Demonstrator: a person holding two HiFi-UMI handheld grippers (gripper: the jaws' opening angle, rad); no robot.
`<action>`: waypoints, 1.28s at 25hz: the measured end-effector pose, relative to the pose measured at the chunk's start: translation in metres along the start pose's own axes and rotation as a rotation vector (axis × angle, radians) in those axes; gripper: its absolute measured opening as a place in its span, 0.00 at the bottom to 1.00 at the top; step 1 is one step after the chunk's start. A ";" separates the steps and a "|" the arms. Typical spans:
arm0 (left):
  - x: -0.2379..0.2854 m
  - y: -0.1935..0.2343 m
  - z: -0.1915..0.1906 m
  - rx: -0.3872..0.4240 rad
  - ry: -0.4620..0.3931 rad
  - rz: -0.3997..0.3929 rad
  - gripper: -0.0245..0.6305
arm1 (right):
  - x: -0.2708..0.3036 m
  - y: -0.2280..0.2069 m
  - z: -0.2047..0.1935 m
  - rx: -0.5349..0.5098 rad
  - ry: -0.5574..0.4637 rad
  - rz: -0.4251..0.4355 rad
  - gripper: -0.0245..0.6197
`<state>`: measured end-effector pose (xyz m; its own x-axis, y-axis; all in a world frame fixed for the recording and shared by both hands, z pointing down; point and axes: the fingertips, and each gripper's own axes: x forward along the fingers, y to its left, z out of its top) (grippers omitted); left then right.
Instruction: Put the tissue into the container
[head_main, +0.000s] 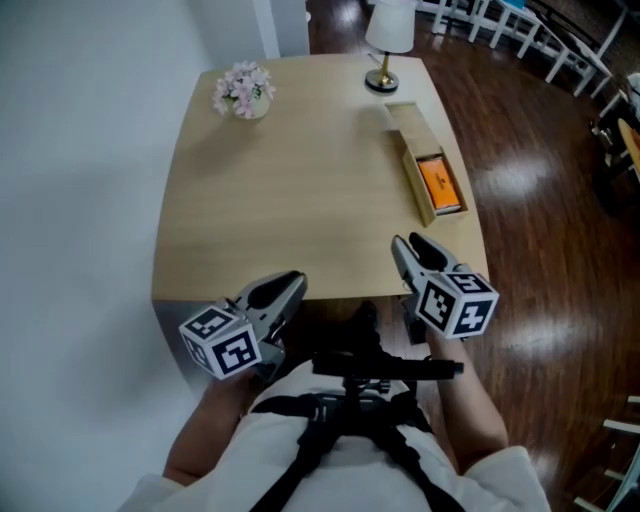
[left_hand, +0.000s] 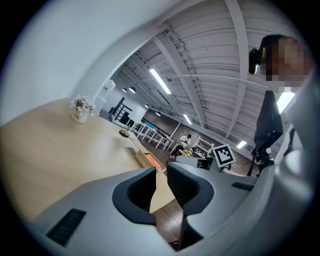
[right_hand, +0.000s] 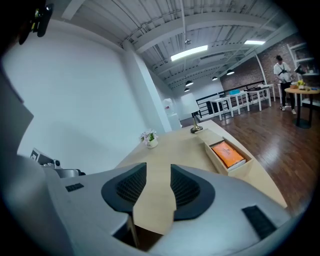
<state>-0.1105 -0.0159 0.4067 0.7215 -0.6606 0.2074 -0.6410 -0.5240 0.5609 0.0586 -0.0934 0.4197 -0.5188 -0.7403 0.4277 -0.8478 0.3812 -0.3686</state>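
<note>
From the head view, my left claw (head_main: 283, 291) hangs at about 7 o'clock in the picture, just over the near edge of the bench (head_main: 290, 190). My right claw (head_main: 414, 250) sits at 5 o'clock, over the bench's near right corner. The container (head_main: 408, 130), a long wooden box, lies along the right edge at 1 o'clock. The orange tissue pack (head_main: 440, 182) is already inside it, in the end nearest me. A lamp (head_main: 381, 80) stands at the far edge at 12 o'clock, just beyond the box, and a flower pot (head_main: 243, 92) sits in the far left corner at 11 o'clock. Dark wooden floor (head_main: 530, 150) runs along the right side. In the left gripper view, the left claw (left_hand: 161, 170) stands narrowly apart with nothing between its pads, only the bench (left_hand: 60, 145) edge showing through the gap. The container (left_hand: 140, 157) and tissue pack (left_hand: 154, 162) lie just above the gap at 12 o'clock, and the flower pot (left_hand: 81, 109) is at 10 o'clock. In the right gripper view, the right claw (right_hand: 158, 170) is also narrowly apart and empty over the bench (right_hand: 175, 145). The container (right_hand: 239, 167) with the tissue pack (right_hand: 227, 152) inside lies at 2 o'clock, well clear of the pads, and the flower pot (right_hand: 149, 138) is at 12 o'clock.
</note>
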 end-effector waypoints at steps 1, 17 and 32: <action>-0.002 -0.002 0.000 0.000 -0.002 -0.008 0.14 | -0.001 0.002 -0.002 0.000 0.003 0.000 0.25; -0.028 -0.024 -0.006 -0.015 -0.008 -0.086 0.14 | -0.029 0.059 -0.009 -0.062 -0.020 0.061 0.17; -0.045 -0.018 -0.003 -0.011 -0.016 -0.072 0.14 | -0.025 0.082 -0.022 -0.105 -0.004 0.100 0.06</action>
<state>-0.1311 0.0251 0.3894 0.7615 -0.6296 0.1536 -0.5846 -0.5649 0.5823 -0.0009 -0.0315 0.3973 -0.6010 -0.6977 0.3899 -0.7989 0.5088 -0.3207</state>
